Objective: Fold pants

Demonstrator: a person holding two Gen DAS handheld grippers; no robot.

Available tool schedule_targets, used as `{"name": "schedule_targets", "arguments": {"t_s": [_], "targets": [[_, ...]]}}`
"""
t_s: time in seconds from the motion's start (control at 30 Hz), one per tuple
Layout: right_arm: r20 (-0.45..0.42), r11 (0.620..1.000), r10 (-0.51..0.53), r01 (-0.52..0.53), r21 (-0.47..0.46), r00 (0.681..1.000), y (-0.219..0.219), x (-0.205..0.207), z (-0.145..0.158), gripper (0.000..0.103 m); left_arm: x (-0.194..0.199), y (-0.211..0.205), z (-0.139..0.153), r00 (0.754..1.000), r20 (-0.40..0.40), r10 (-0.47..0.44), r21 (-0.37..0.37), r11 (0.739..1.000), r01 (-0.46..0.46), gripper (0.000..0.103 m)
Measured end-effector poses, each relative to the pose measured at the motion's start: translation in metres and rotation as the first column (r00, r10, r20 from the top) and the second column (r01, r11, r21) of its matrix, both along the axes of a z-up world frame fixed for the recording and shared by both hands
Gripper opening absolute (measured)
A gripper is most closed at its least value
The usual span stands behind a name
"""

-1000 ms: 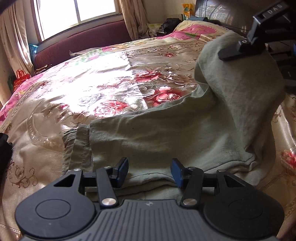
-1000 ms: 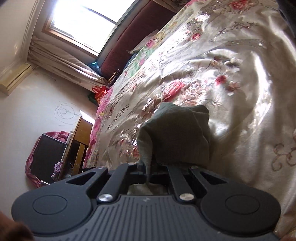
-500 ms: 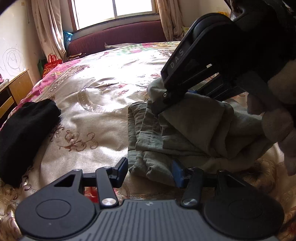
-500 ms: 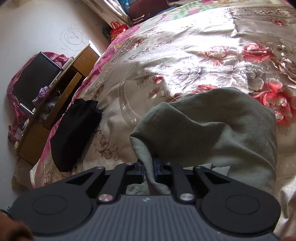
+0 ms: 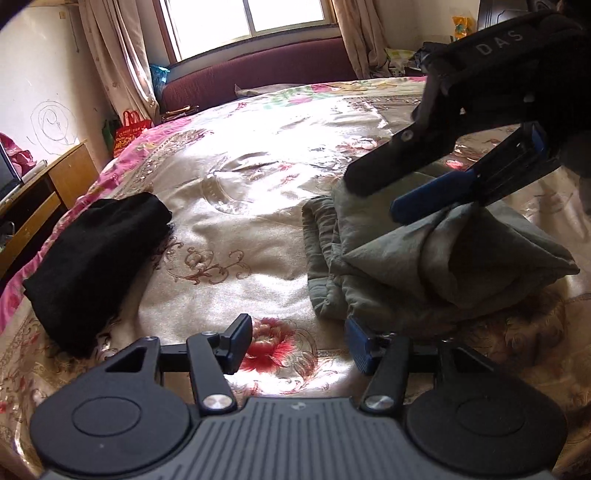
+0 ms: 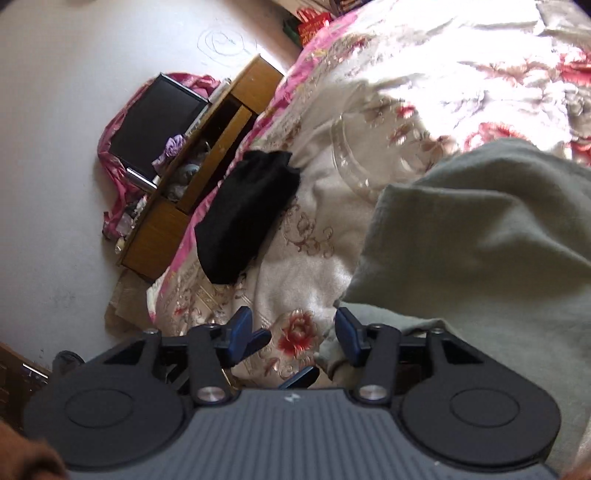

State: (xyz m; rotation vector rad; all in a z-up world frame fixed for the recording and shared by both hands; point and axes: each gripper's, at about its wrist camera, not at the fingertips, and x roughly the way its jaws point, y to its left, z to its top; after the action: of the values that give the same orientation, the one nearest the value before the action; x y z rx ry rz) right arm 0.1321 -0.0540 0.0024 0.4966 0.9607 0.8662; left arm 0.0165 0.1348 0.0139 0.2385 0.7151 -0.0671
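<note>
The pants (image 5: pixel 424 258), grey-green, lie in a folded, rumpled heap on the bed (image 5: pixel 236 236), right of middle in the left wrist view. Their waistband edge faces left, stacked in several layers, and a loose upper fold bulges toward the right. In the right wrist view the same cloth (image 6: pixel 480 229) fills the right side, a broad fold rising over the lower layers.

The right gripper (image 5: pixel 376 201) hangs just above the heap's top, its jaws apart, a black finger (image 5: pixel 399 166) above and a blue-padded one below; nothing is clamped between them, though the lower pad sits close to or against the fabric, and contact cannot be told. From its own camera the right gripper (image 6: pixel 291 332) shows jaws wide, with bedspread between them and the right pad at the cloth's edge.

The left gripper (image 5: pixel 299 341) is low over the bed at the near edge of the heap, jaws wide and empty, a red flower of the bedspread between them; its right pad is just beside the pants' near corner.

A black folded garment (image 5: pixel 92 266) lies well apart to the left, near the bed's edge. Beyond it stands a wooden cabinet (image 6: pixel 207 177) bearing a dark screen (image 6: pixel 155 122). A window (image 5: pixel 251 22) with curtains is at the far wall.
</note>
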Motion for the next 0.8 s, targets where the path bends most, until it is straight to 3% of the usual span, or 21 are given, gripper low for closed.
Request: {"name": "schedule_targets", "arguments": {"t_s": [0.07, 0.17, 0.27, 0.3, 0.37, 0.43, 0.53, 0.6, 0.67, 0.73, 0.77, 0.8], "targets": [[0.042, 0.996, -0.087, 0.087, 0.008, 0.995, -0.019, 0.0, 0.01, 0.052, -0.003, 0.001, 0.013, 0.999, 0.049, -0.019, -0.042, 0.999, 0.021, 0.069], [0.103, 0.968, -0.208, 0.22, -0.123, 0.973, -0.038, 0.019, 0.019, 0.053, 0.008, -0.009, 0.03, 0.993, 0.103, -0.065, -0.117, 0.99, 0.077, 0.076], [0.203, 0.938, -0.205, 0.252, -0.238, 0.957, -0.039, 0.053, 0.02, 0.053, 0.027, -0.029, 0.025, 0.985, 0.138, -0.103, -0.11, 0.987, 0.119, 0.079], [0.22, 0.931, -0.178, 0.236, -0.279, 0.959, -0.034, 0.062, 0.02, 0.053, 0.034, -0.035, 0.019, 0.987, 0.117, -0.109, -0.106, 0.987, 0.121, 0.079], [0.264, 0.91, -0.049, 0.153, -0.387, 0.963, -0.019, 0.08, 0.019, 0.053, 0.044, -0.04, 0.006, 0.991, 0.059, -0.119, -0.111, 0.986, 0.125, 0.078], [0.3, 0.864, 0.127, 0.043, -0.501, 0.945, 0.0, 0.088, 0.018, 0.053, 0.043, -0.042, -0.007, 0.99, 0.01, -0.143, -0.125, 0.982, 0.143, 0.078], [0.314, 0.761, 0.397, -0.118, -0.638, 0.862, 0.024, 0.09, 0.014, 0.051, 0.039, -0.045, -0.021, 0.987, -0.029, -0.158, -0.108, 0.982, 0.154, 0.078], [0.253, 0.703, 0.517, -0.236, -0.671, 0.818, 0.038, 0.092, 0.007, 0.051, 0.039, -0.045, -0.022, 0.986, -0.029, -0.161, -0.103, 0.982, 0.158, 0.078], [0.21, 0.651, 0.597, -0.315, -0.69, 0.775, 0.049, 0.091, 0.001, 0.051, 0.042, -0.043, -0.02, 0.987, -0.034, -0.158, -0.119, 0.981, 0.153, 0.078], [0.189, 0.583, 0.681, -0.368, -0.724, 0.708, 0.06, 0.085, -0.004, 0.051, 0.045, -0.039, -0.02, 0.988, -0.047, -0.148, -0.145, 0.98, 0.14, 0.078], [0.199, 0.564, 0.695, -0.352, -0.747, 0.691, 0.064, 0.083, -0.007, 0.046, 0.046, -0.037, -0.021, 0.988, -0.053, -0.142, -0.161, 0.978, 0.132, 0.078], [0.204, 0.554, 0.69, -0.326, -0.766, 0.694, 0.067, 0.083, -0.009, 0.038, 0.046, -0.036, -0.022, 0.989, -0.057, -0.135, -0.173, 0.977, 0.123, 0.078]]}}
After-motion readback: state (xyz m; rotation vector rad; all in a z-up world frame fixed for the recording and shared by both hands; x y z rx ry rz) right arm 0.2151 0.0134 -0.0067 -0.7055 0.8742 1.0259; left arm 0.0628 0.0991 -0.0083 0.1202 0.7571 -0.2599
